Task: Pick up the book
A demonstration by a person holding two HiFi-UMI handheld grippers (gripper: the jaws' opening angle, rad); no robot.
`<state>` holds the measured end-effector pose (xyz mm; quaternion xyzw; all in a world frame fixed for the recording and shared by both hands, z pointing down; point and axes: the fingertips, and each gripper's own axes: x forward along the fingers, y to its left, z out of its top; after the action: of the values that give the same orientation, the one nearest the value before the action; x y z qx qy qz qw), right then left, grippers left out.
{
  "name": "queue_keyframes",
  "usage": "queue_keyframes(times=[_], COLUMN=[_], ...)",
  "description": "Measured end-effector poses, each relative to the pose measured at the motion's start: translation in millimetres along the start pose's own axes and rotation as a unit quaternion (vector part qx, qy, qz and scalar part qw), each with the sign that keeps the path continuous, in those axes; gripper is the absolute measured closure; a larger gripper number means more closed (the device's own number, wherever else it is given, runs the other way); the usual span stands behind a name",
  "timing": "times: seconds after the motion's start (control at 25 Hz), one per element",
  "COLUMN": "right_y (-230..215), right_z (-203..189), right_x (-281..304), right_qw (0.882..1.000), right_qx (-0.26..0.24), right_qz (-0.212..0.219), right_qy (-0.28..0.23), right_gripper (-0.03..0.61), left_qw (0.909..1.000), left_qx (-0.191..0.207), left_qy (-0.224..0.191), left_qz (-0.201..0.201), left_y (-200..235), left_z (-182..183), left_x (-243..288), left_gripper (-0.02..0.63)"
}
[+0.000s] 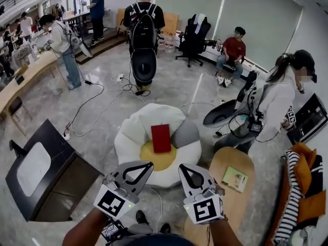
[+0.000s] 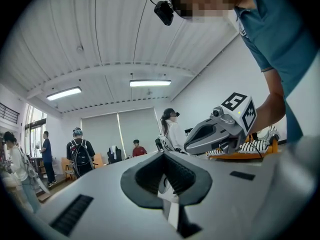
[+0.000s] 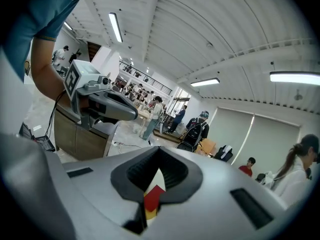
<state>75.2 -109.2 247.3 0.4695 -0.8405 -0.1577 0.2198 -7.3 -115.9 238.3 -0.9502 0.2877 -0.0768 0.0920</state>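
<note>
Red book (image 1: 161,138) lies flat on a white and yellow floor cushion (image 1: 148,119), with its long axis running near to far. Left gripper (image 1: 149,164) and right gripper (image 1: 183,167) both have jaws together and hold nothing. The book sits just beyond both tips, between their lines. Neither appears clearly nearer, though the wide lens makes ranking uncertain.
</note>
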Motion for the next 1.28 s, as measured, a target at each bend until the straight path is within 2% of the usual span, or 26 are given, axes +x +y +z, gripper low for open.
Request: queue_keyframes(times=[0.08, 0.2, 0.32, 0.4, 0.52, 0.92, 1.28], right_y=[-11, -14, 1, 1, -6, -55, -112], right_z=[6, 0, -8, -5, -1, -24, -58], right_x=[22, 39, 49, 61, 79, 122, 135], right_qw=[1.0, 0.999, 0.999, 0.999, 0.999, 0.999, 0.999], right_qx=[-0.014, -0.014, -0.005, -0.003, -0.013, -0.013, -0.01], right_qz=[0.001, 0.001, -0.003, -0.007, -0.001, 0.027, 0.051], right_qy=[-0.009, 0.04, 0.051, 0.05, 0.051, 0.025, 0.011], right_gripper=[0.566, 0.566, 0.566, 0.566, 0.566, 0.566, 0.566], left_qw=[0.9999, 0.9985, 0.9984, 0.9987, 0.9983, 0.9996, 1.0], left_qx=[0.006, 0.029, 0.019, 0.002, 0.015, 0.012, 0.002], left_qy=[-0.01, -0.045, -0.04, -0.04, -0.046, 0.001, 0.001], left_qz=[0.004, -0.015, -0.034, -0.03, -0.032, -0.025, 0.009], left_y=[21, 35, 42, 56, 74, 98, 103], left_z=[1, 4, -11, -17, -16, -34, -25], left_x=[10, 20, 18, 20, 30, 88, 150], left_gripper=[0.609, 0.609, 0.609, 0.609, 0.609, 0.609, 0.609])
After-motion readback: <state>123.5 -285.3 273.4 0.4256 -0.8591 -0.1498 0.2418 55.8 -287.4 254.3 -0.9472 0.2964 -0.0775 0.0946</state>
